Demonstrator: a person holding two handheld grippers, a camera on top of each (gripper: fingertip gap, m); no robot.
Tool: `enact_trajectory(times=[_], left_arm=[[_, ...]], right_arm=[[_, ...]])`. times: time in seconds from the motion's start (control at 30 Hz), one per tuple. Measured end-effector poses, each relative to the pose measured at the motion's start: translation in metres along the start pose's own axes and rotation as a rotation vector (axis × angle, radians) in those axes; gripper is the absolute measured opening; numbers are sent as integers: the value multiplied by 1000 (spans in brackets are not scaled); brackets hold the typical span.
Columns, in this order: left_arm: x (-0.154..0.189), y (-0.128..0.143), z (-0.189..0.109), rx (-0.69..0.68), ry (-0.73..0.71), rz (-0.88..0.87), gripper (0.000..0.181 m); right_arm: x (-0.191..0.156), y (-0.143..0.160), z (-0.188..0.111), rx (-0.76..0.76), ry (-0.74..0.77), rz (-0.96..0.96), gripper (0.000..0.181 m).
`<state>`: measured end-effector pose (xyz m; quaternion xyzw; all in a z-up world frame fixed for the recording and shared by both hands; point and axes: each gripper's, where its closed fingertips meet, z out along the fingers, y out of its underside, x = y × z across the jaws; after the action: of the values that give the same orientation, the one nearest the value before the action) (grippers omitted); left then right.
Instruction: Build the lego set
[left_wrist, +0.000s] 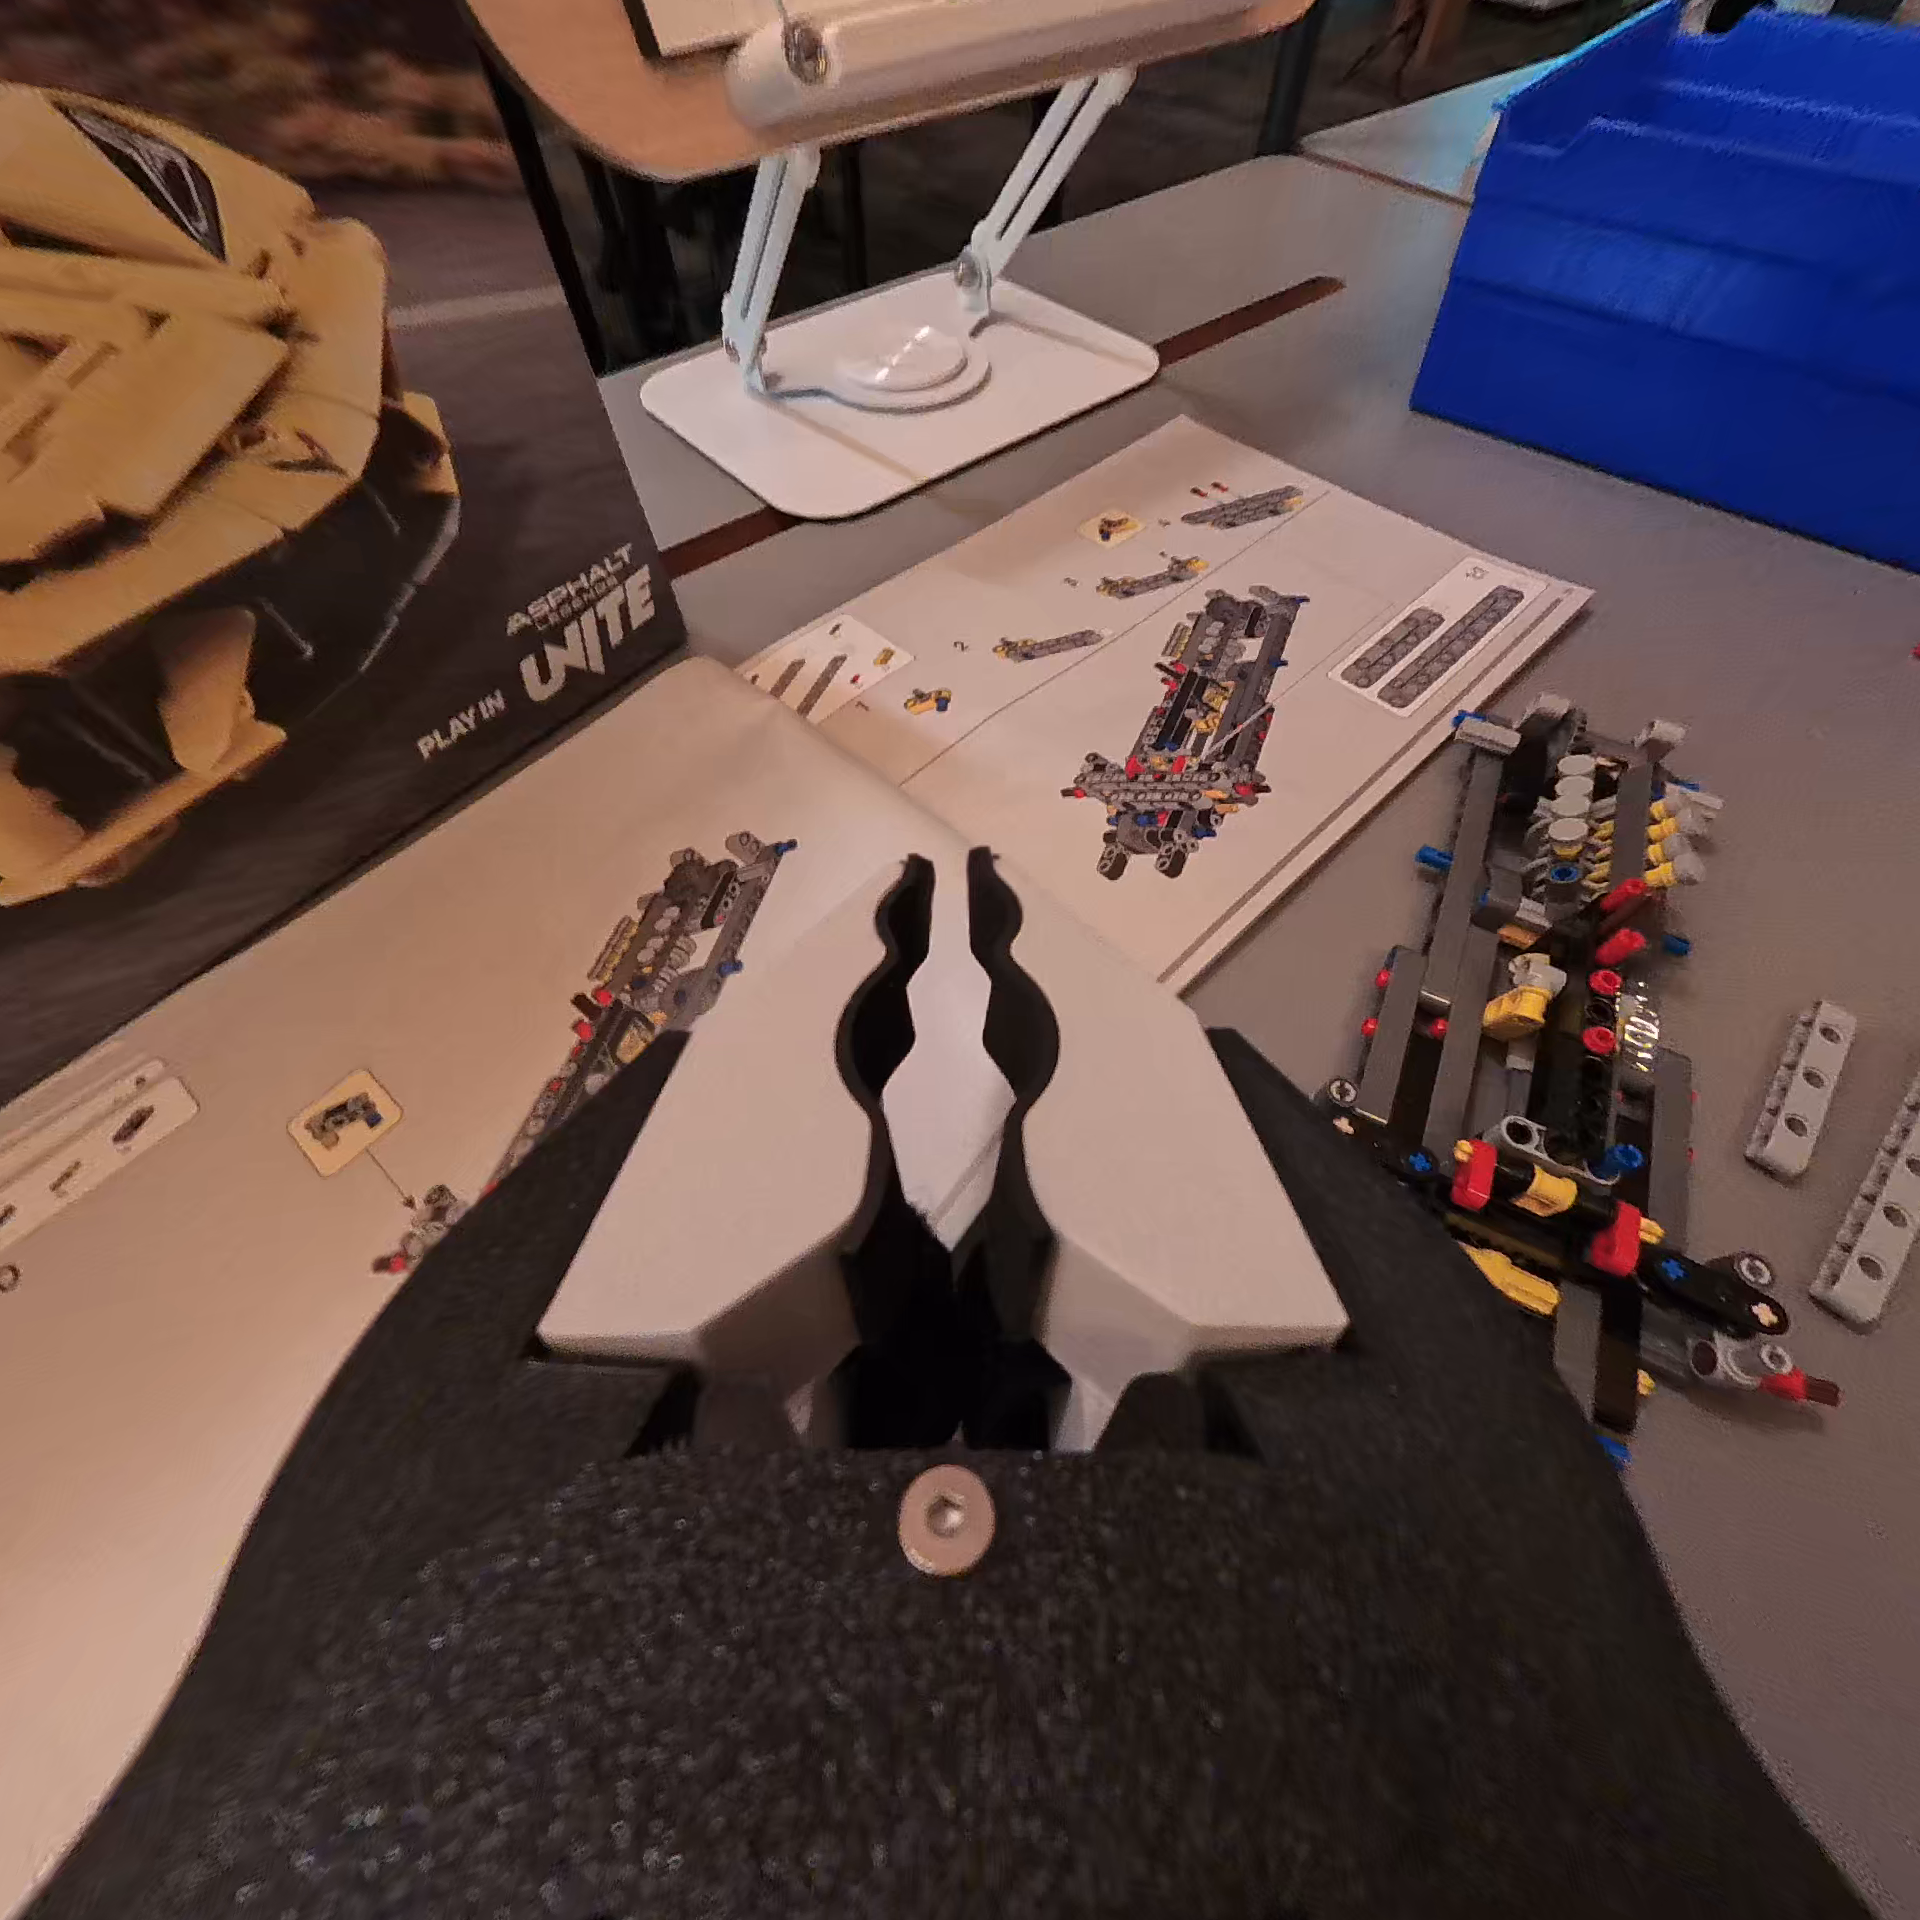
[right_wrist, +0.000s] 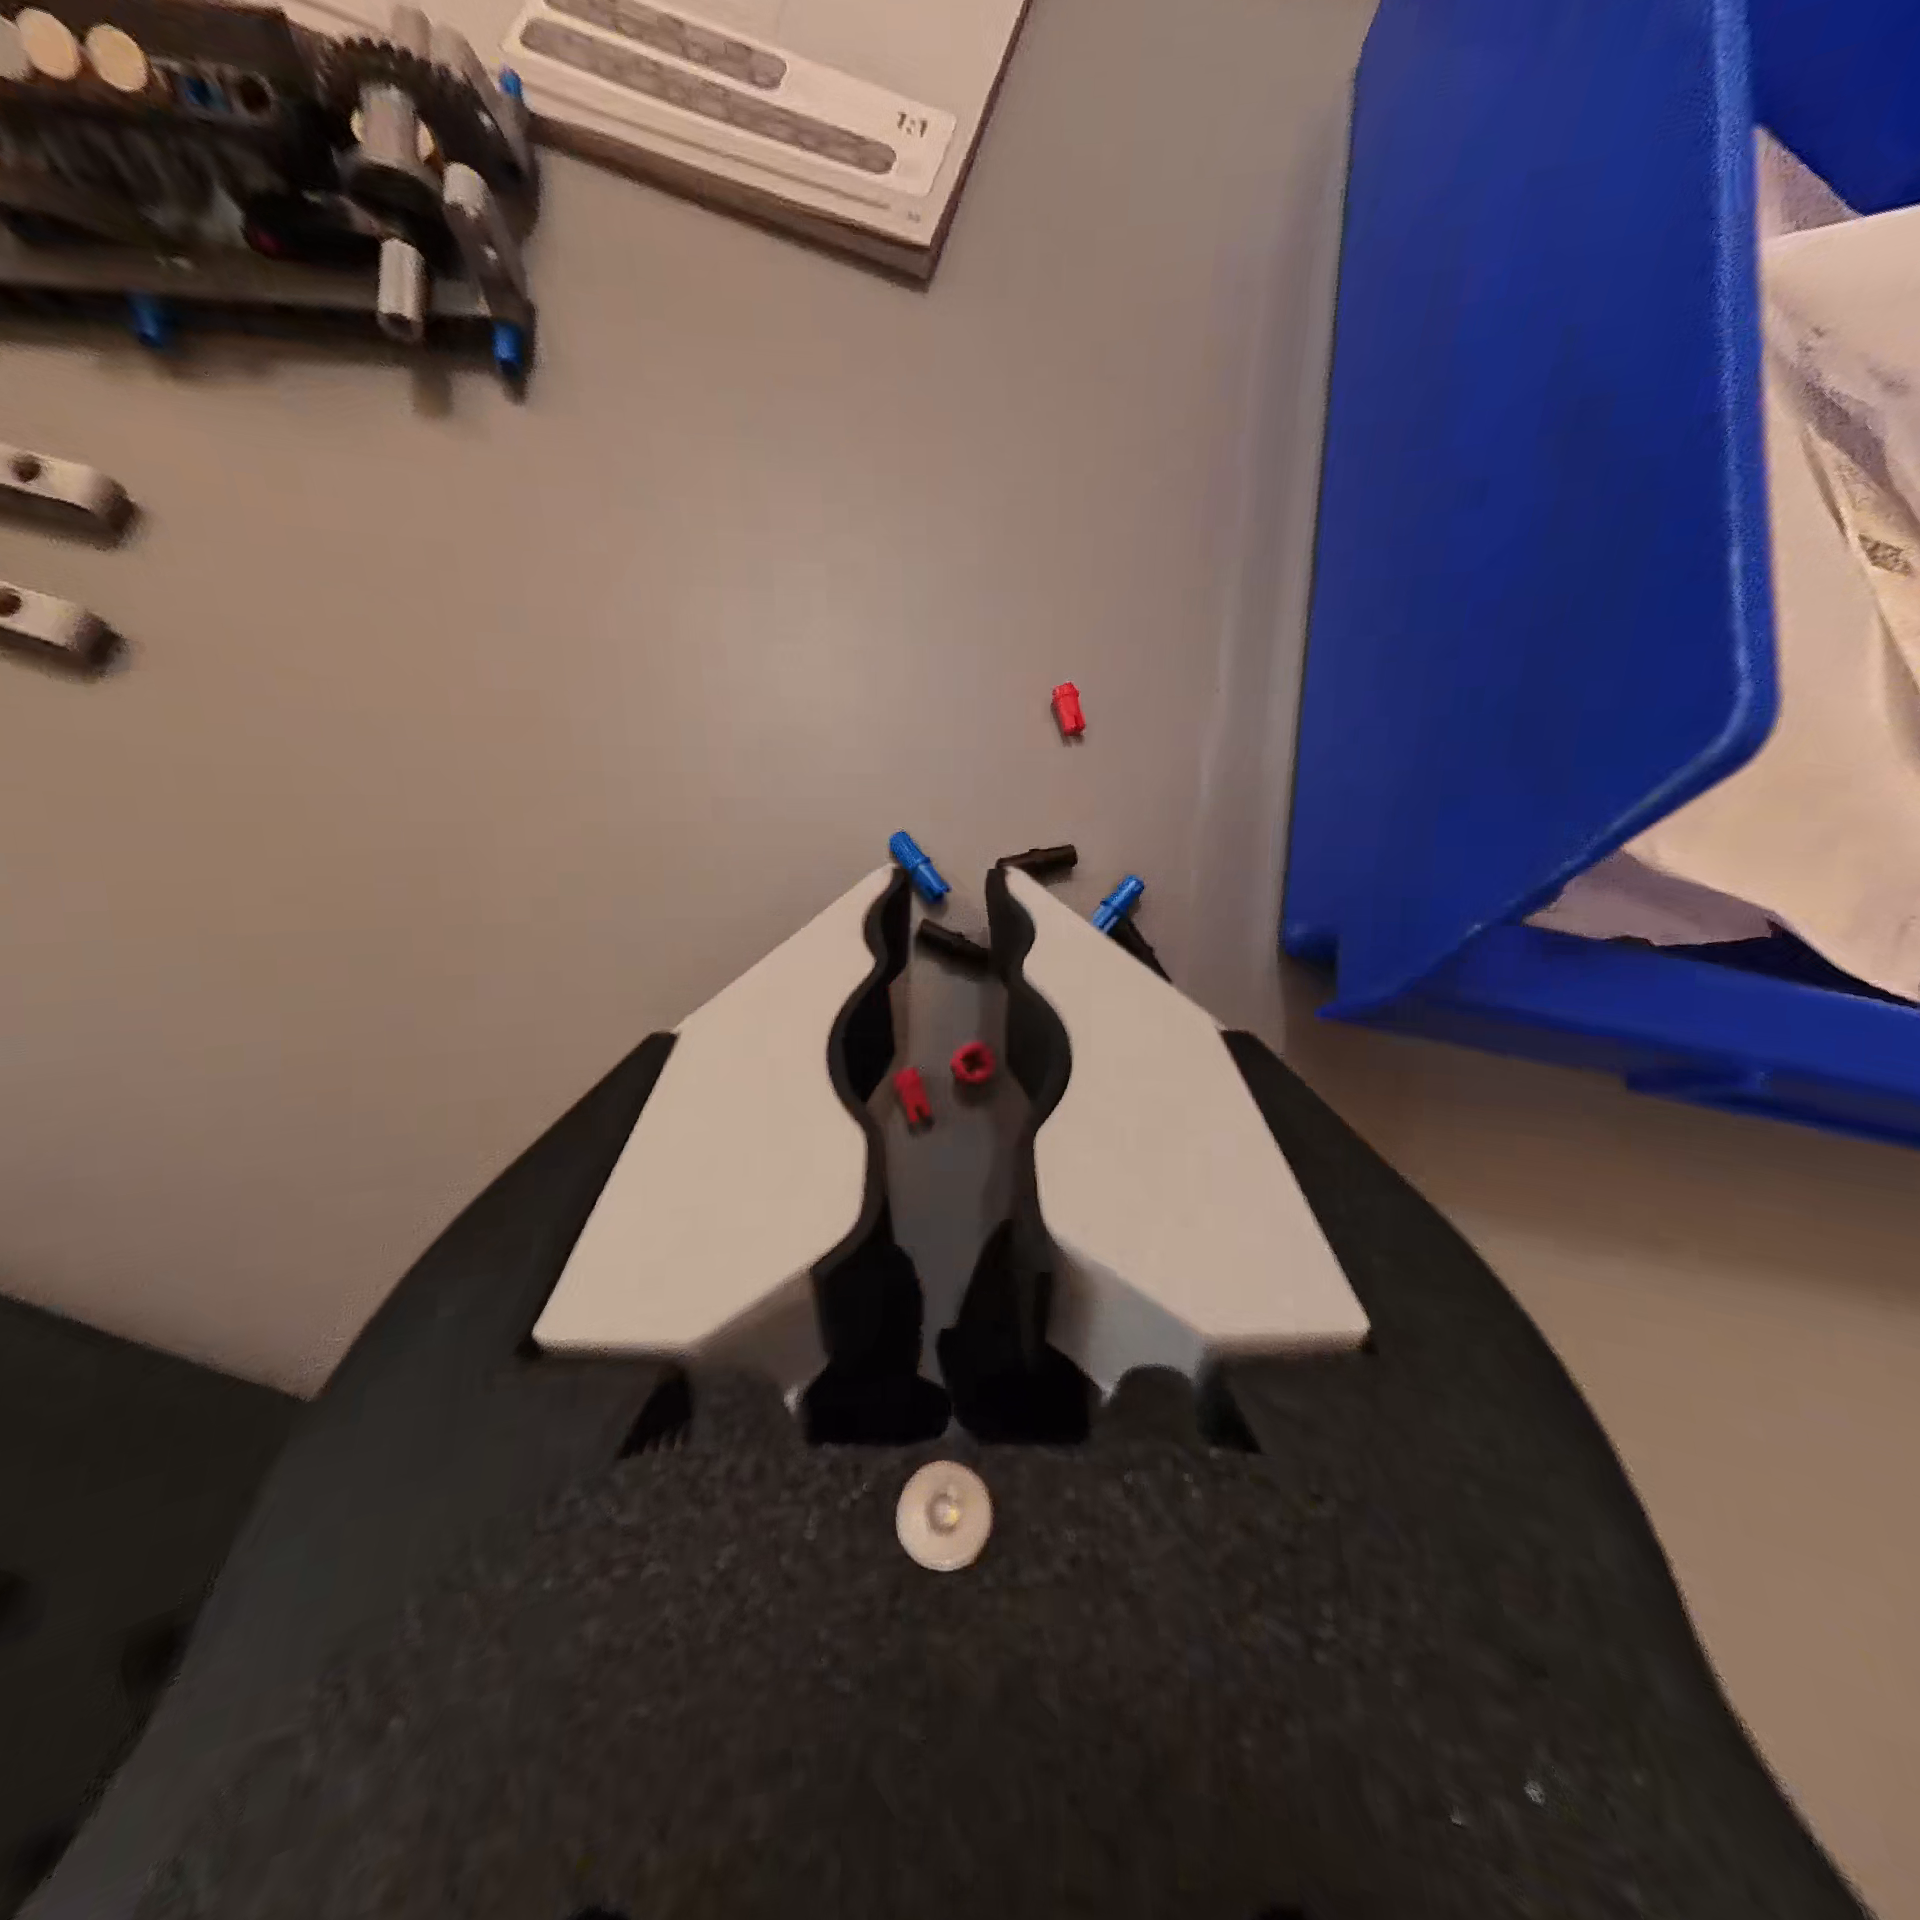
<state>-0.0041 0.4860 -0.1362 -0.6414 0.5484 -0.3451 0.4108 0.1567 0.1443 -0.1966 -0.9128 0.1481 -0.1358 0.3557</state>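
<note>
- the left gripper (left_wrist: 945, 862) hangs over the open instruction booklet (left_wrist: 623, 831), pointing away and slightly down; its jaws stand a narrow gap apart with nothing between them.
- the half-built lego chassis (left_wrist: 1538, 1039) lies on the grey table (left_wrist: 1714, 644) to the right of that gripper, stretching from near to far, well clear of the fingertips.
- two loose grey beams (left_wrist: 1803, 1086) lie just right of the chassis.
- the set's box (left_wrist: 260, 520) stands at far left, touching the booklet's edge; a white stand (left_wrist: 904, 416) sits beyond the booklet, and a blue bin (left_wrist: 1704, 260) is at far right.
- the right gripper (right_wrist: 943, 883) tilts down toward the table over a scatter of small pins, jaws a little apart and holding nothing.
- two red pins (right_wrist: 914, 1093) lie on the table, seen through the gap between its fingers; a black pin (right_wrist: 951, 940) lies nearer the tips.
- a blue pin (right_wrist: 920, 864) sits just off the left fingertip, another blue pin (right_wrist: 1117, 902) just right of the right finger, and a lone red pin (right_wrist: 1067, 710) farther off.
- in the right wrist view the chassis (right_wrist: 260, 177) is at far left and the bin (right_wrist: 1538, 520) close on the right.
</note>
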Motion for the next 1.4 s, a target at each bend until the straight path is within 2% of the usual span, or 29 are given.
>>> enact_trajectory(times=[0.17,0.23,0.33,0.47,0.53,0.6,0.87,0.93,1.0,1.07,1.13,1.2,1.27,1.4], left_arm=[[0,-2,-2,22,7,42,5],[1,-3,-3,23,-6,68,5],[0,-5,-4,36,-31,111,5],[-5,-2,-4,22,-40,92,5],[-7,0,-3,16,-41,73,5],[-7,2,-2,8,-32,65,5],[-1,3,-2,-10,-25,95,5],[1,5,-1,-21,-24,108,5],[3,5,-1,-22,-17,112,5],[4,6,0,-26,-11,108,6],[5,7,0,-28,-8,107,6],[6,8,1,-35,-4,110,6],[6,10,2,-42,-6,121,6],[8,14,5,-59,-5,139,6]], right_arm=[[-10,3,8,-38,-110,50,11],[-10,2,9,-29,-110,53,3],[-22,-7,9,-17,-151,29,3],[-95,-32,0,38,-417,-38,3],[-126,-36,0,39,-481,-105,3],[-140,-34,6,12,-489,-159,3],[-144,-34,18,-14,-448,-201,4],[-140,-36,17,-6,-430,-187,17],[-122,-39,11,28,-370,-144,18],[-72,-40,7,69,-189,-47,17],[-17,-29,1,69,-22,54,20],[17,-13,-2,47,67,133,24],[31,-3,-2,33,94,166,24],[32,4,4,-2,84,146,18]])
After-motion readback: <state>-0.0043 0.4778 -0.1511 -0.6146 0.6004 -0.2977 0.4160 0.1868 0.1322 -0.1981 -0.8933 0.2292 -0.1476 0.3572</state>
